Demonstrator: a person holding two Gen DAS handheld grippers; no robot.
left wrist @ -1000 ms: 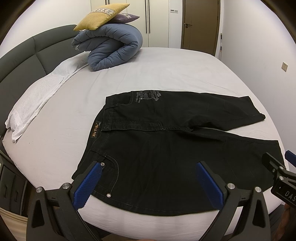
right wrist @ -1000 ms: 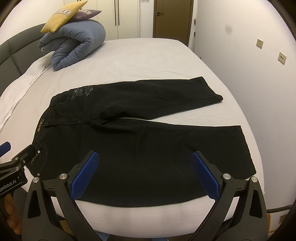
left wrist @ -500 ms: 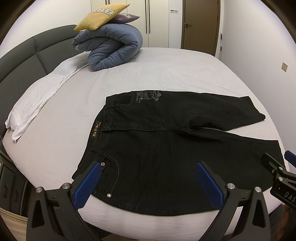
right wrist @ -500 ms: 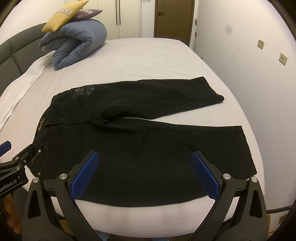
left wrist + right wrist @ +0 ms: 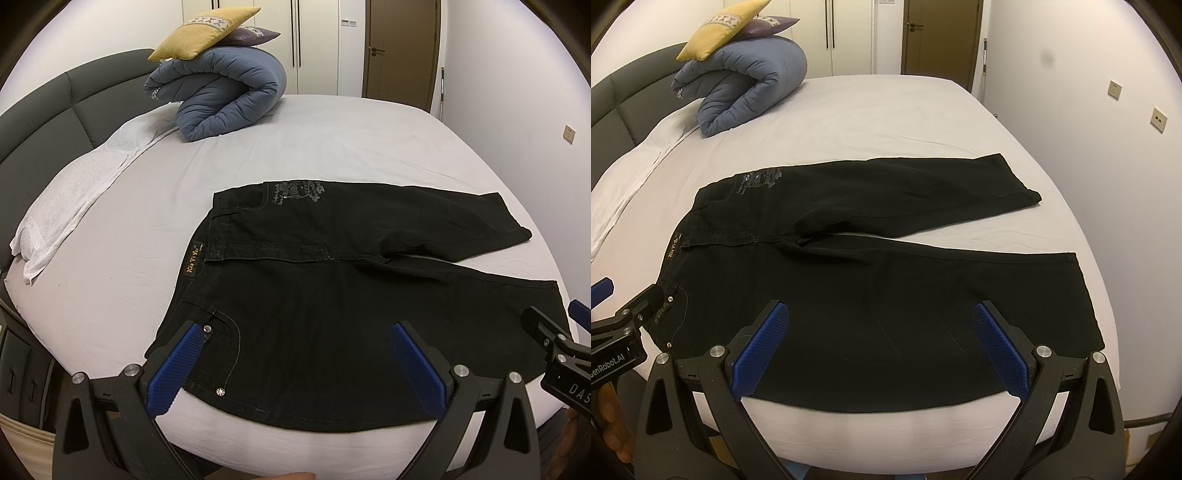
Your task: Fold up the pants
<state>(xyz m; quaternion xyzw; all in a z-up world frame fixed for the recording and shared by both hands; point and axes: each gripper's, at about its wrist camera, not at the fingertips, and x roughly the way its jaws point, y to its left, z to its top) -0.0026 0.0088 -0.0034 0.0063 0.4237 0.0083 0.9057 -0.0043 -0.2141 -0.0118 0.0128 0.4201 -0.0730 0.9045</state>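
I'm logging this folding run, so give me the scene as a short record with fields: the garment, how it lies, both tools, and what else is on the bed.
garment: black pants
lay: flat on the bed, unfolded, legs spread apart, waistband to the left
left tool: open, holds nothing, over the waist end of the near leg
right tool: open, holds nothing, over the middle of the near leg
other items: rolled blue duvet with yellow pillow on top, by the headboard
fold progress: none yet

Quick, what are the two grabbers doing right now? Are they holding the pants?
Left gripper: open, holding nothing, above the black pants.
Right gripper: open, holding nothing.
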